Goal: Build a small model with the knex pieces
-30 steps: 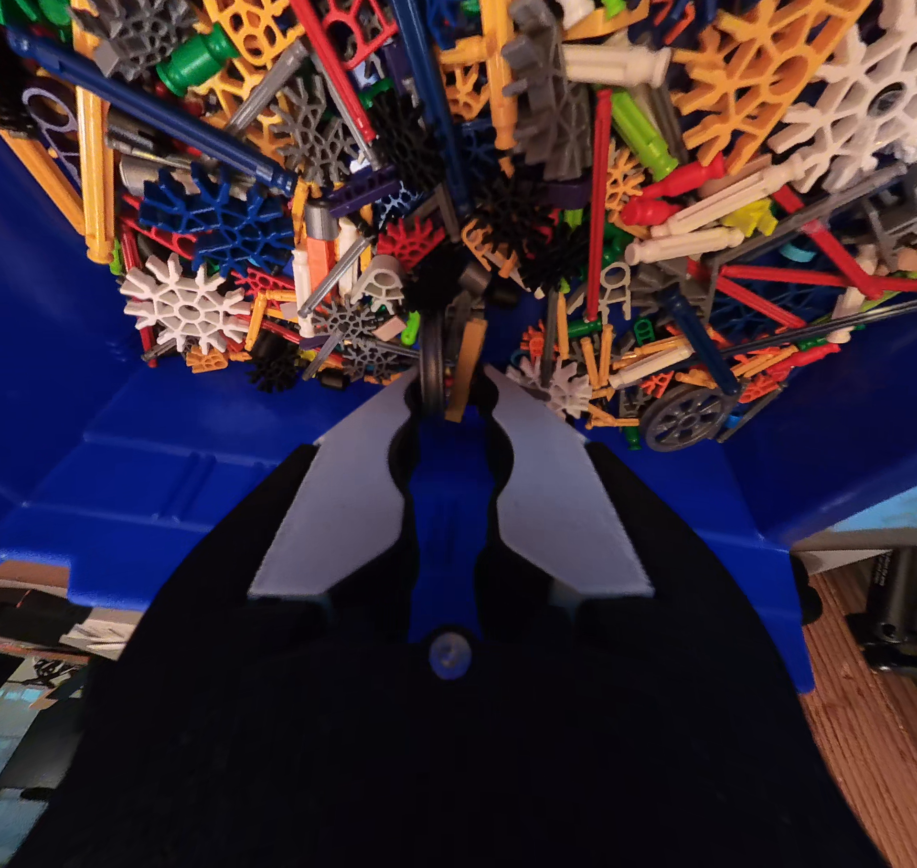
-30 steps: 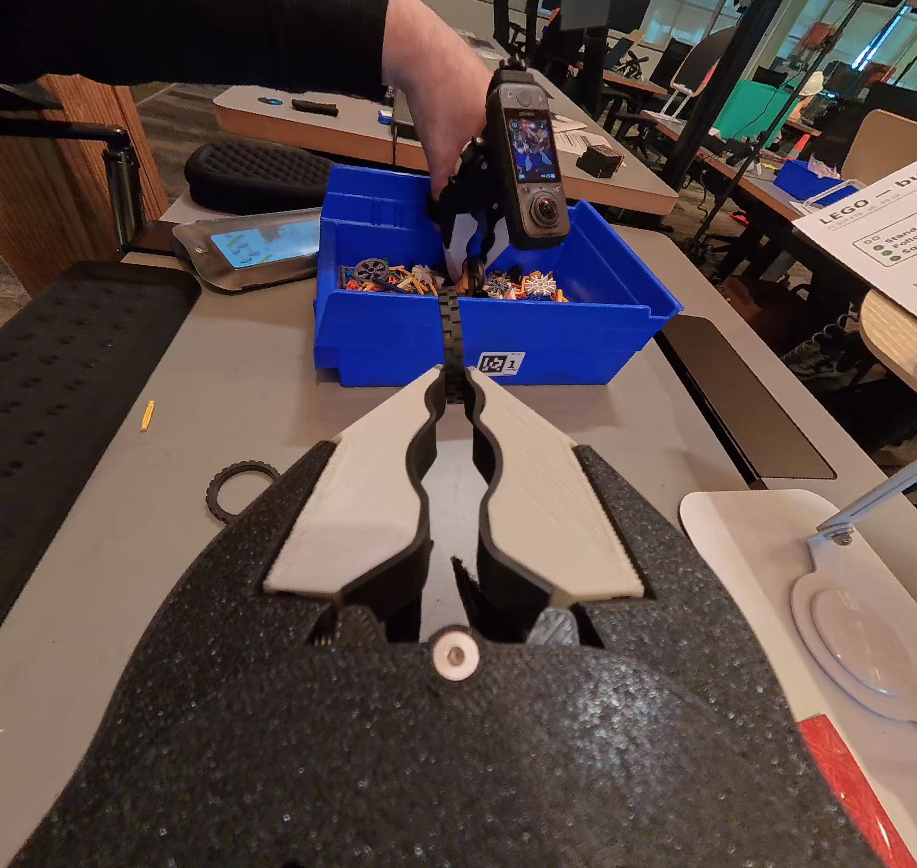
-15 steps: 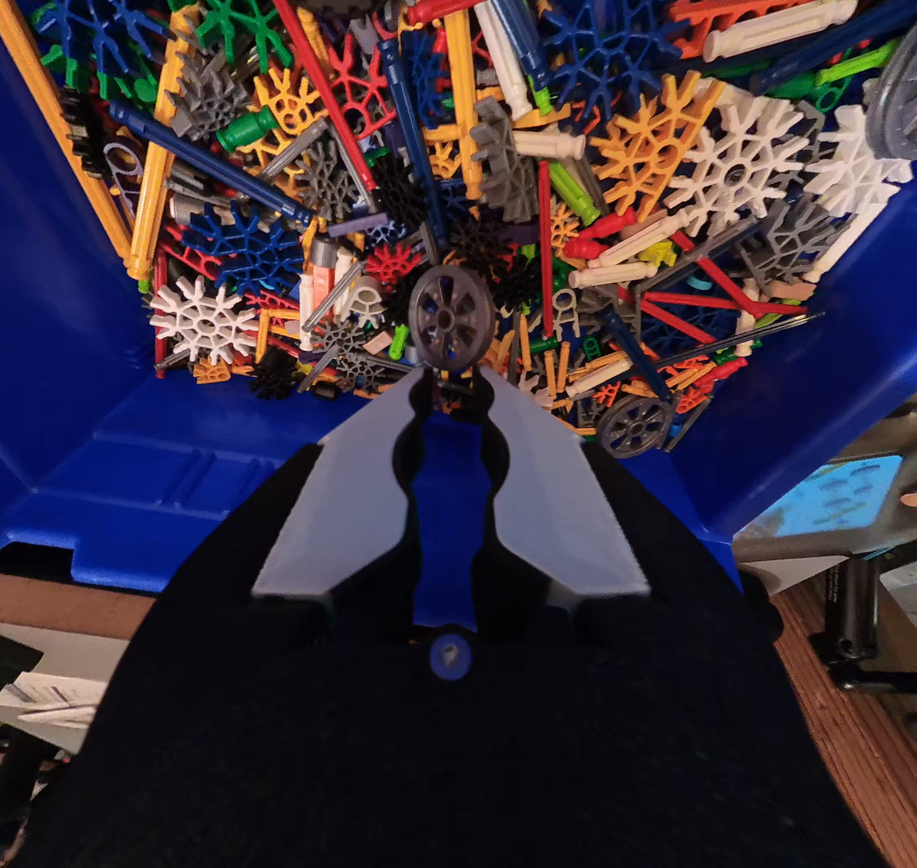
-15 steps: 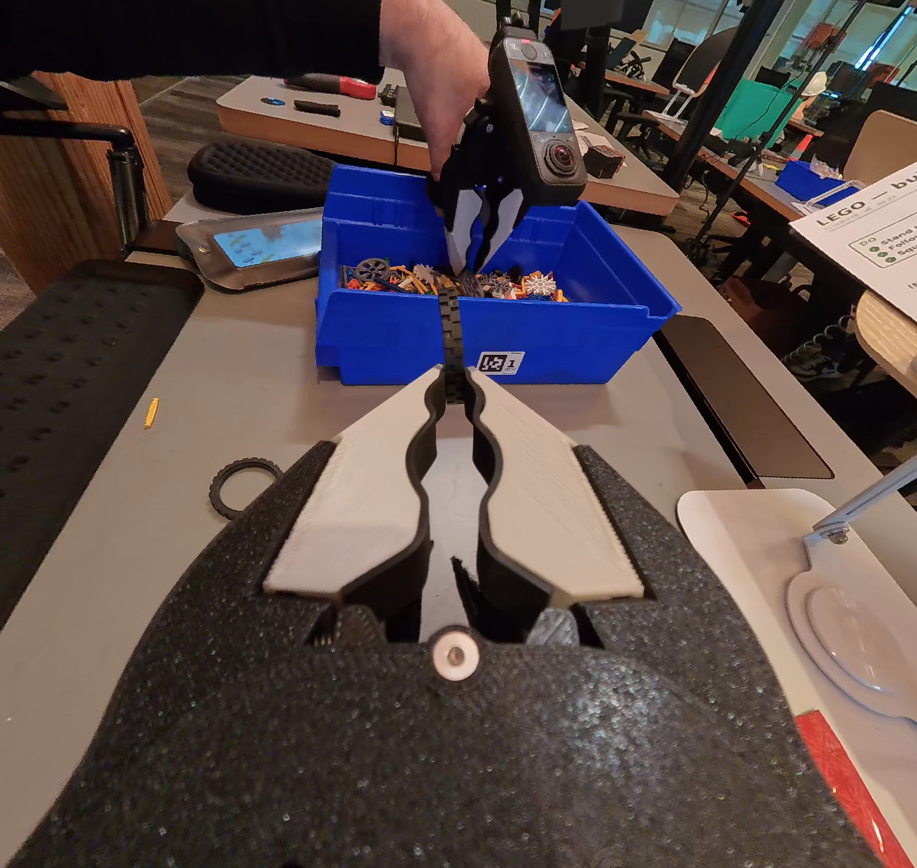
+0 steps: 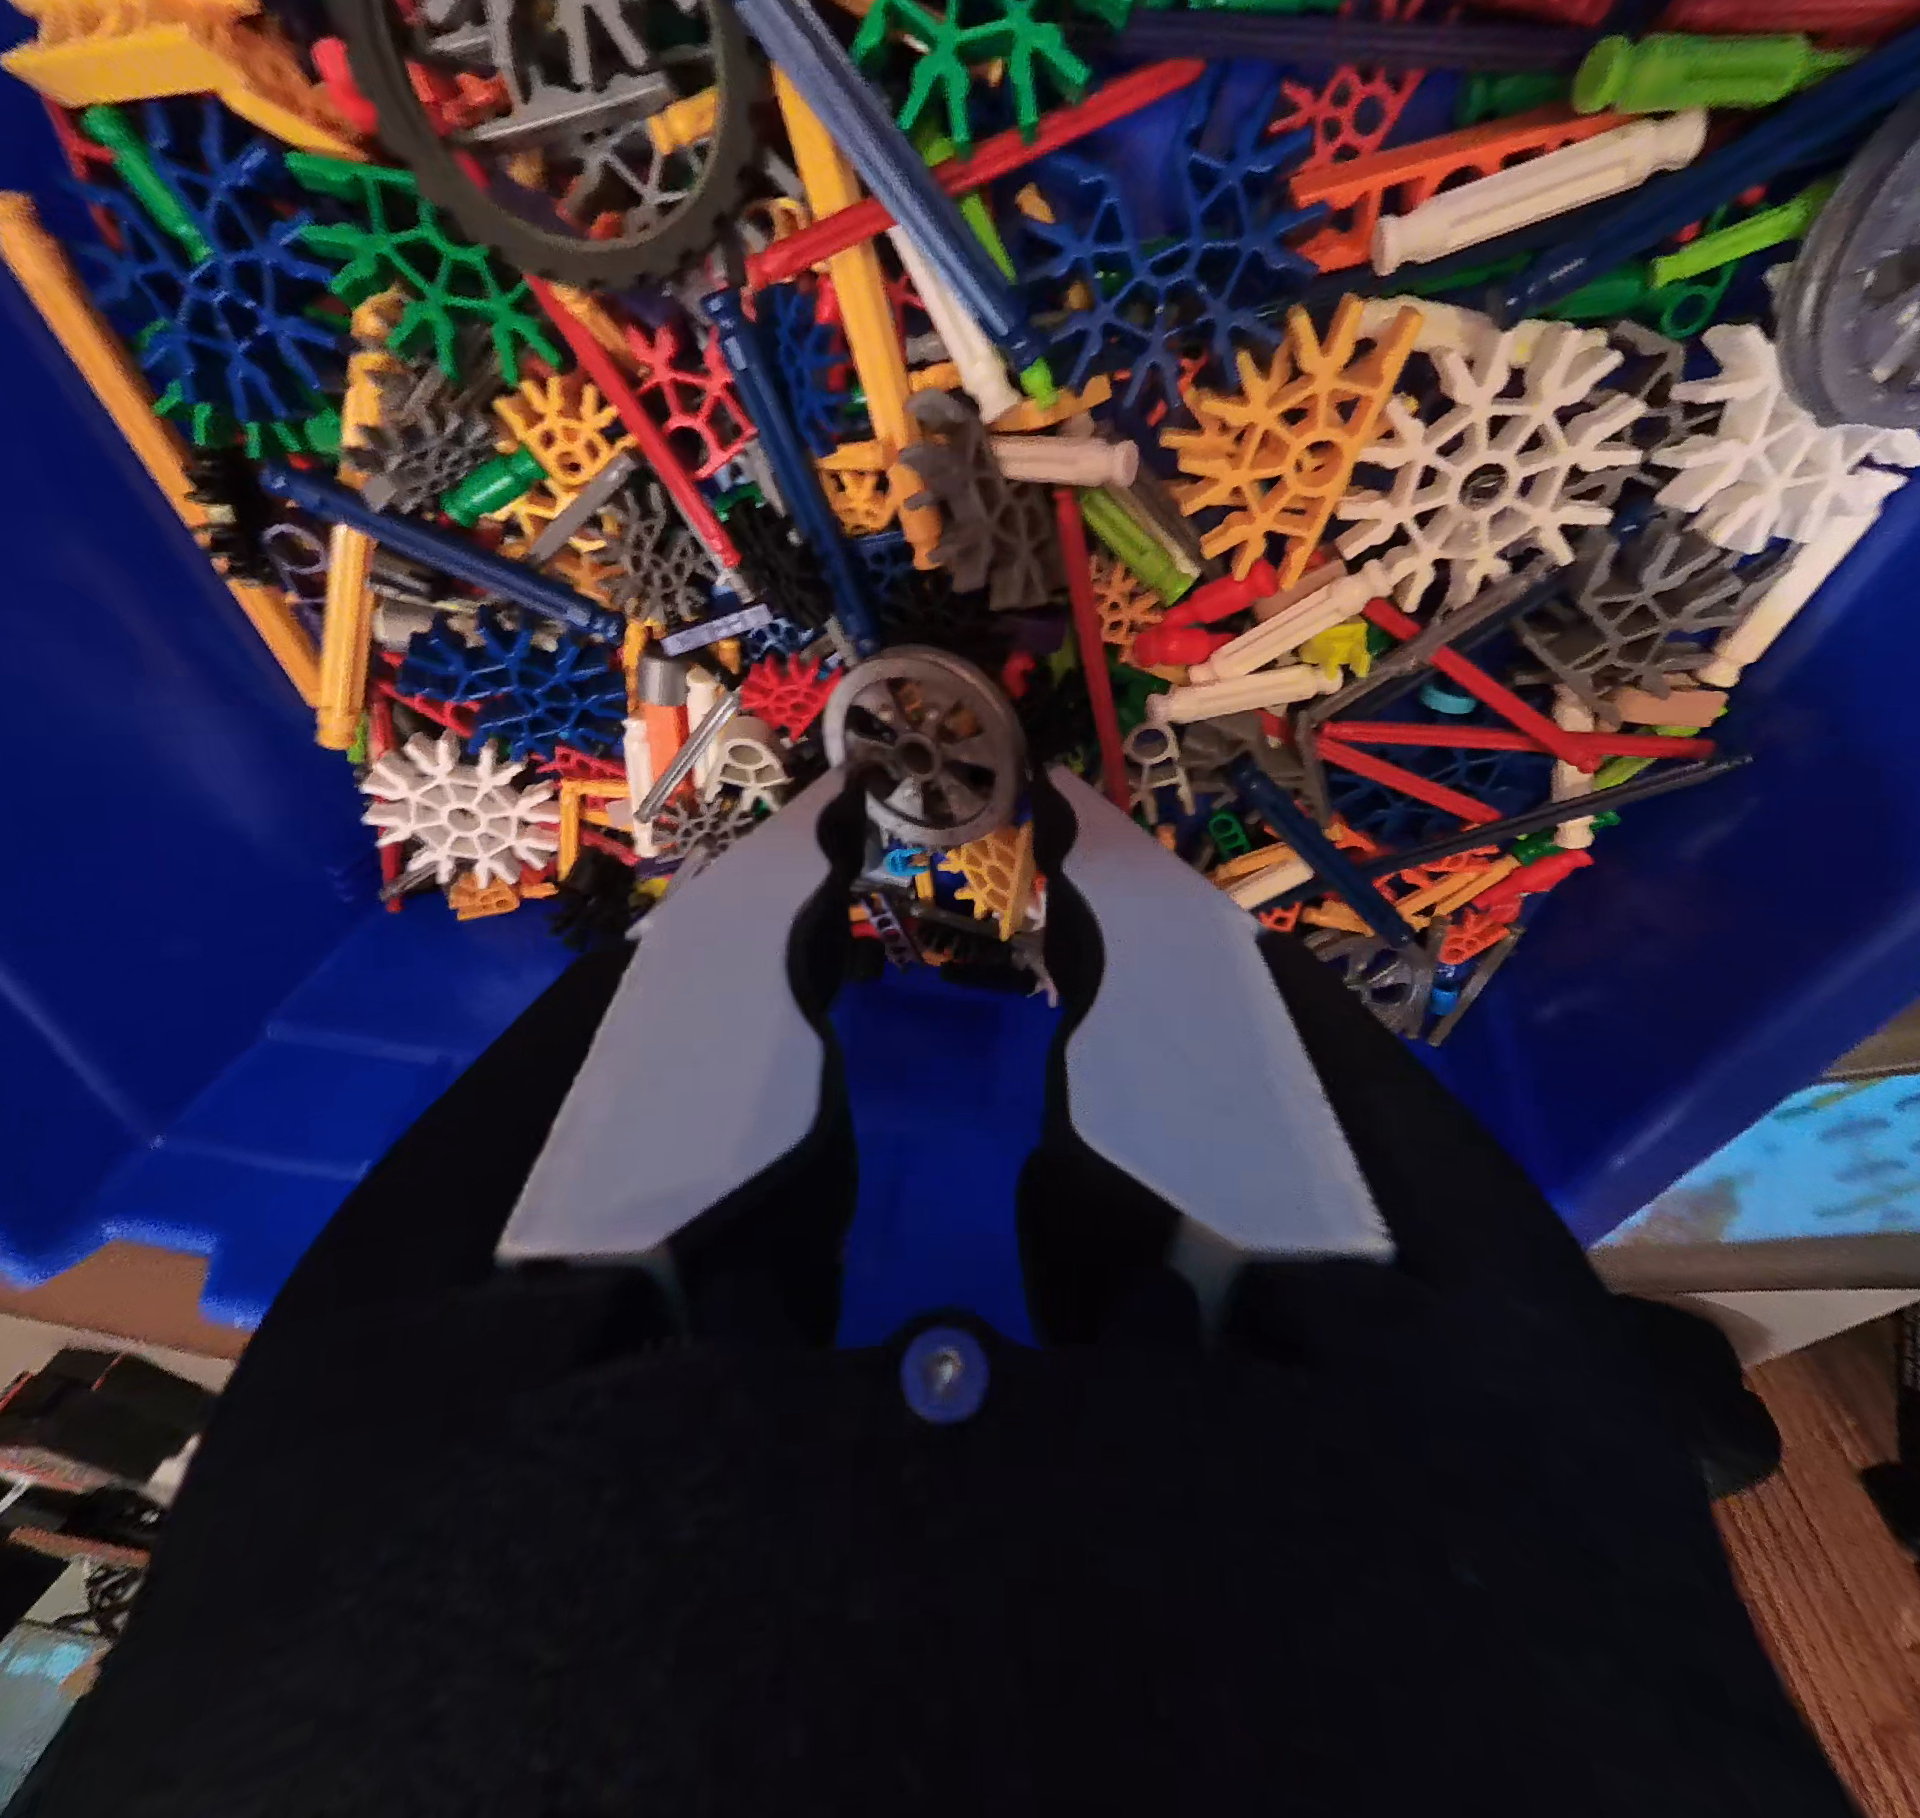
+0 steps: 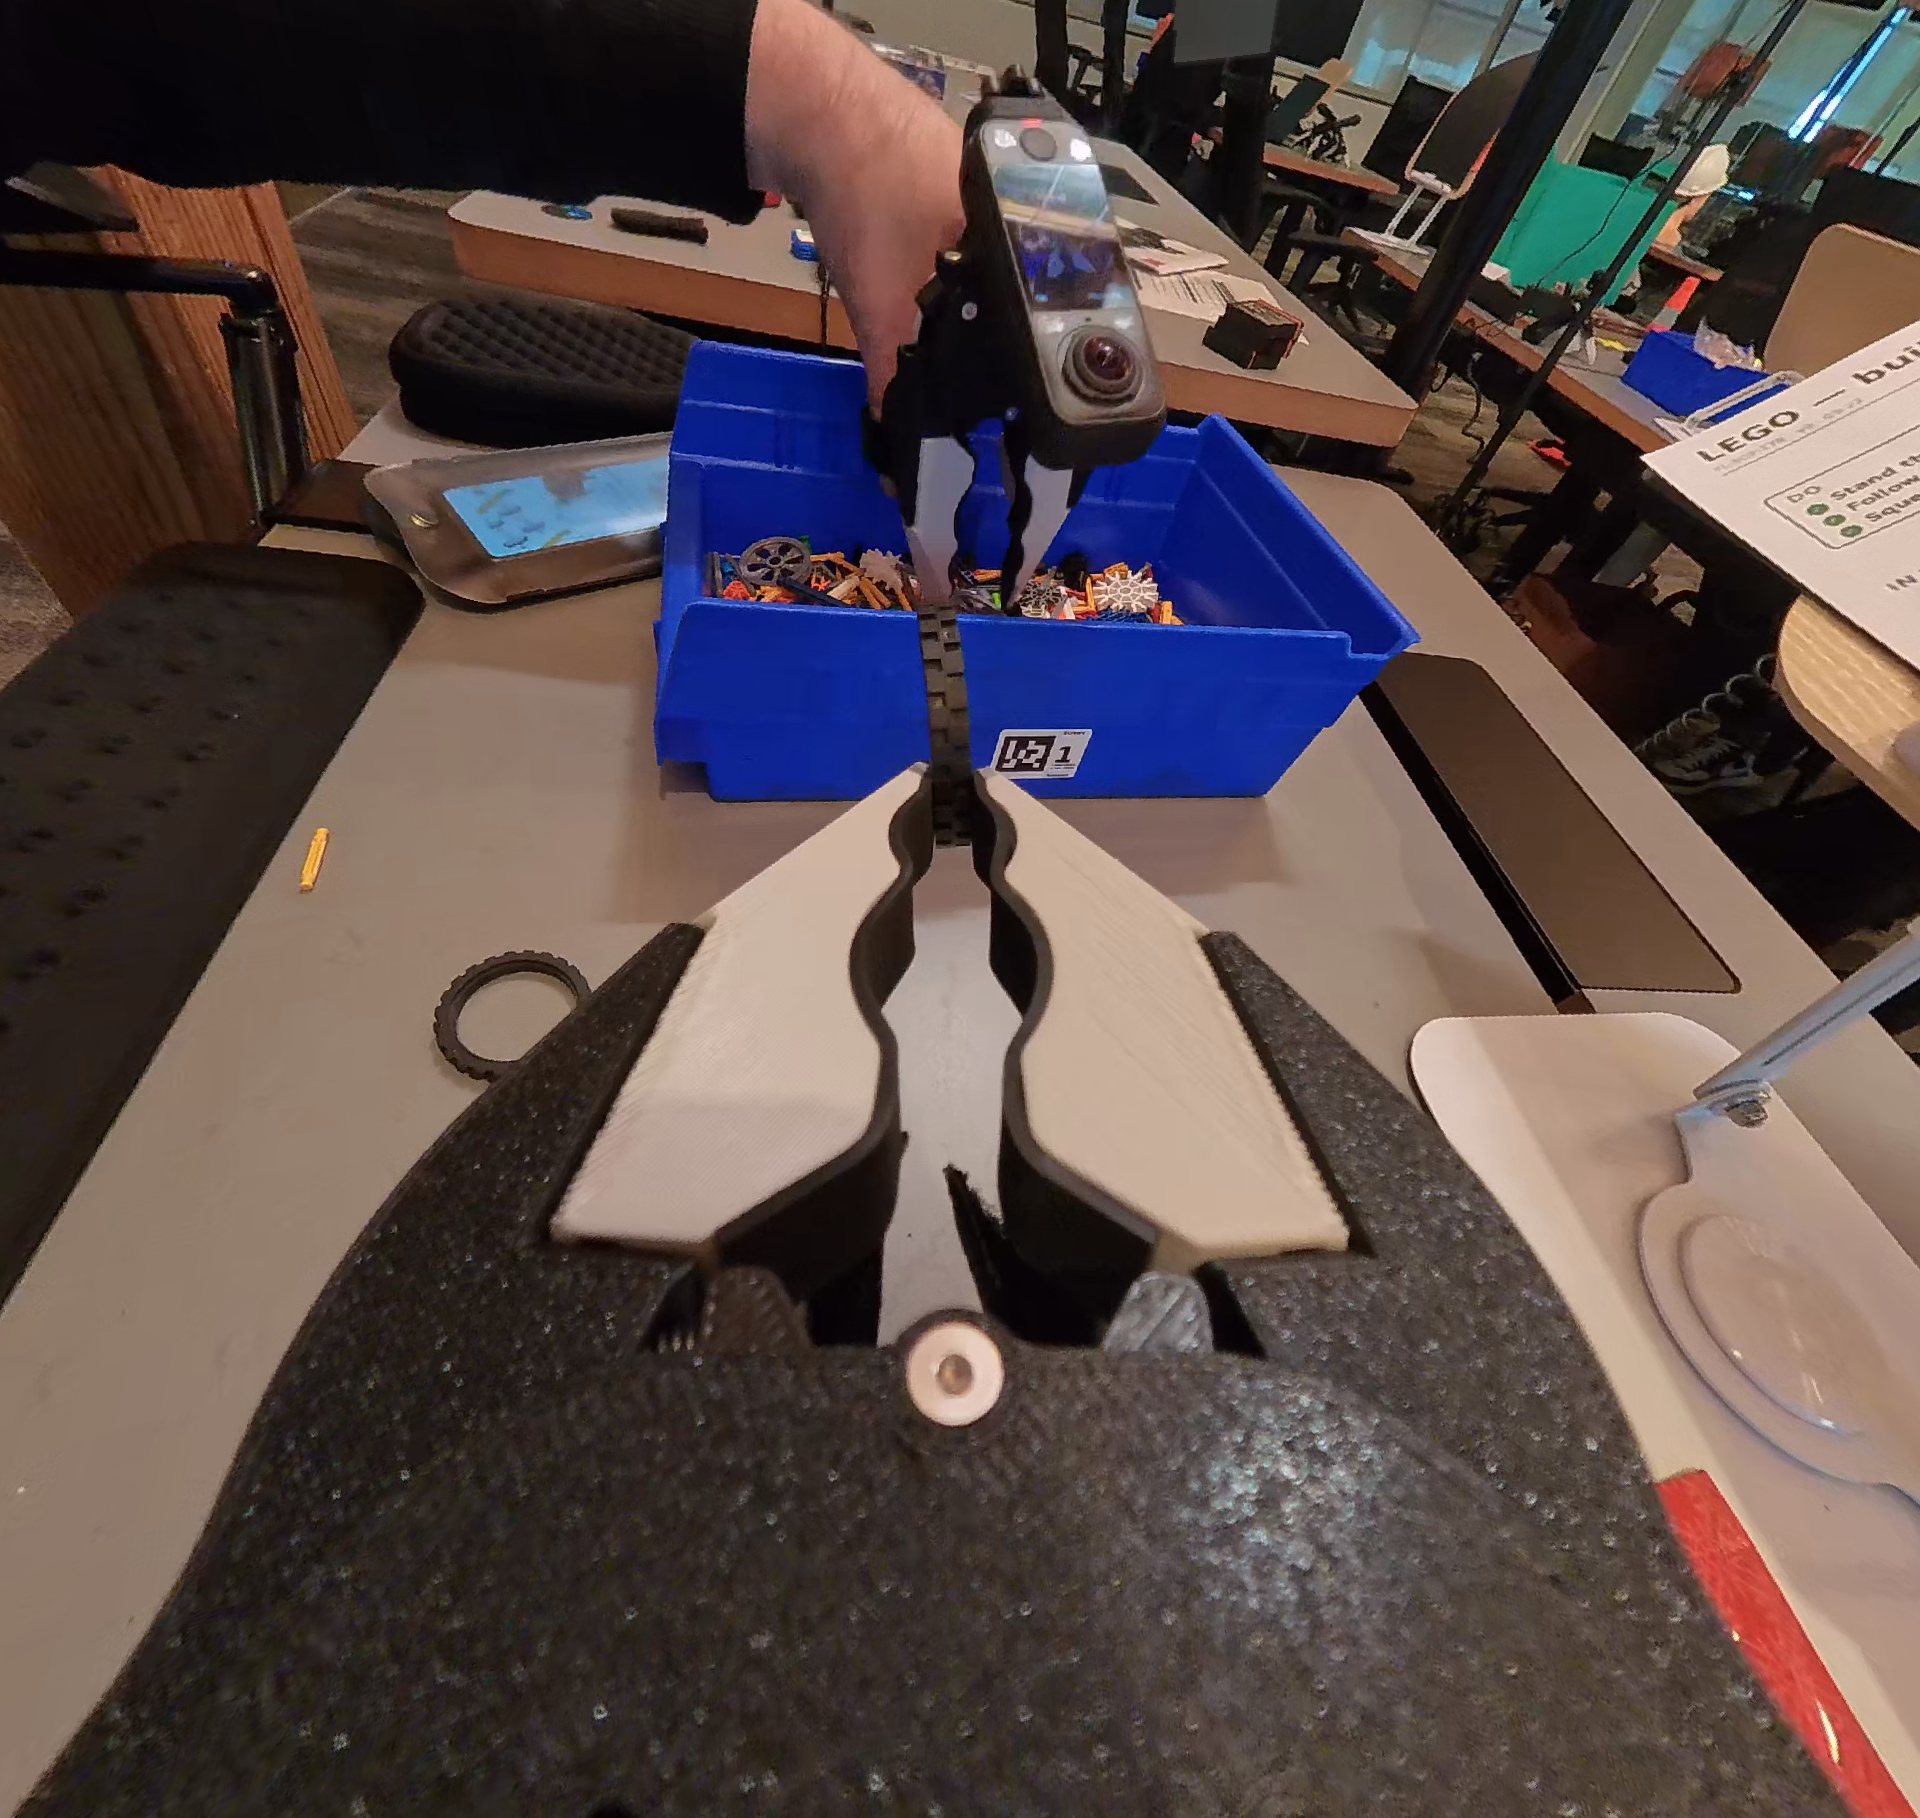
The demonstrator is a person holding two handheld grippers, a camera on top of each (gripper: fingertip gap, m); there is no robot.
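My left gripper [image 5: 940,792] is open, tips down in a blue bin [image 5: 156,833] heaped with coloured construction rods and snowflake connectors. A small grey spoked wheel [image 5: 925,760] lies face-up on the pile right between its fingertips. In the right wrist view the left gripper [image 6: 982,573] is held by a hand over the same bin [image 6: 1143,698], fingers spread. My right gripper [image 6: 948,781] is shut on a black ribbed tyre [image 6: 945,688], held edge-on above the grey table in front of the bin.
A second black tyre ring [image 6: 509,1015] and a small yellow rod [image 6: 313,856] lie on the table at left. A large tyre on a grey hub [image 5: 540,75] sits far in the bin. A white lamp base [image 6: 1766,1301] stands at right, black mats [image 6: 156,781] at left. My hands' fingertips stand some 30 centimetres from each other.
The left gripper pinched the grey wheel, turned it face-on and drew back a little; now its jaws have spread and the wheel sits between the open tips. The right gripper has stayed put.
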